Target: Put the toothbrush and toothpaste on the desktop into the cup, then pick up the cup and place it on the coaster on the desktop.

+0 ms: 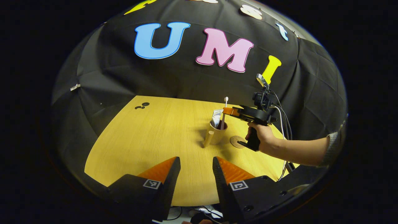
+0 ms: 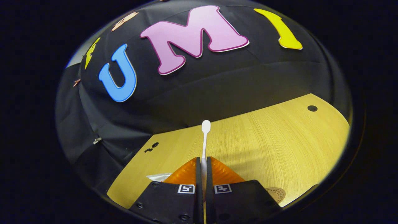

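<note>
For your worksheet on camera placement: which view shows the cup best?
The left gripper view: the cup stands whole on the table, toothbrush and toothpaste in it, beside the coaster. In the right gripper view the right tongs hide it.

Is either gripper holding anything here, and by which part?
The right gripper is shut on the toothbrush, pinching its handle below the head. The left gripper is open and holds nothing.
</note>
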Available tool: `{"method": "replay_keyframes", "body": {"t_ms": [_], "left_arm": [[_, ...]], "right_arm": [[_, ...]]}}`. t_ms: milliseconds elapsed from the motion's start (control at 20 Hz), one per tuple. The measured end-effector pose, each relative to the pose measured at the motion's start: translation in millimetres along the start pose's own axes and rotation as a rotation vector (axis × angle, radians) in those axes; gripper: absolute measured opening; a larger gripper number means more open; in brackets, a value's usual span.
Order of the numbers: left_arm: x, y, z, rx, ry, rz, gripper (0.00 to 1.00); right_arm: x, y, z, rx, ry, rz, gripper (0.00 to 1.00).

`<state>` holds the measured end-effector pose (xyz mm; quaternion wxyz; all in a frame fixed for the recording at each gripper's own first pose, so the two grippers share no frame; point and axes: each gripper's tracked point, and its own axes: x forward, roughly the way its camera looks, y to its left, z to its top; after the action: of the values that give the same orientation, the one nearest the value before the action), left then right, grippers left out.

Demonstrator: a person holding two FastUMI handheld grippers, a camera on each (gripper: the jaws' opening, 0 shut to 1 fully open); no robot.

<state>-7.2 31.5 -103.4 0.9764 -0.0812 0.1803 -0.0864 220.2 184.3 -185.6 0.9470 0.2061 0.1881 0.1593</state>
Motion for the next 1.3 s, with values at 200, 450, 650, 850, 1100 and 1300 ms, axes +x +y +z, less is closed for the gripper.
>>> {"method": "replay_keyframes", "body": {"t_ms": [200,450,650,850,1100,1300], "left_arm": [[3.1,-9.5,-0.9,0.023,-0.009,-0.010,0.65],[7.8,-20.7,-4.1,0.002,-0.007,-0.026,0.65],[11.6,-24.1,-7.3,0.002,-0.003,-0.033,0.65],[27.4,-27.0,-8.4,0.021,0.022,-0.055,0.65],[67.5,-25.0,-4.9,0.087,0.093,-0.091,0.65],[112.1,-25.3,-7.7,0.196,0.212,-0.148,0.66]], "right_arm": [[-13.5,1.5,-9.6,-0.052,0.024,-0.003,0.12],[-35.4,6.2,-31.7,-0.100,0.077,0.021,0.17],[-53.9,8.1,-51.4,-0.095,0.120,0.029,0.17],[-74.3,14.3,-60.8,-0.101,0.143,0.048,0.03],[-109.2,17.8,-63.1,-0.103,0.164,0.084,0.30],[-134.5,9.9,-70.2,-0.134,0.192,0.090,0.22]]}}
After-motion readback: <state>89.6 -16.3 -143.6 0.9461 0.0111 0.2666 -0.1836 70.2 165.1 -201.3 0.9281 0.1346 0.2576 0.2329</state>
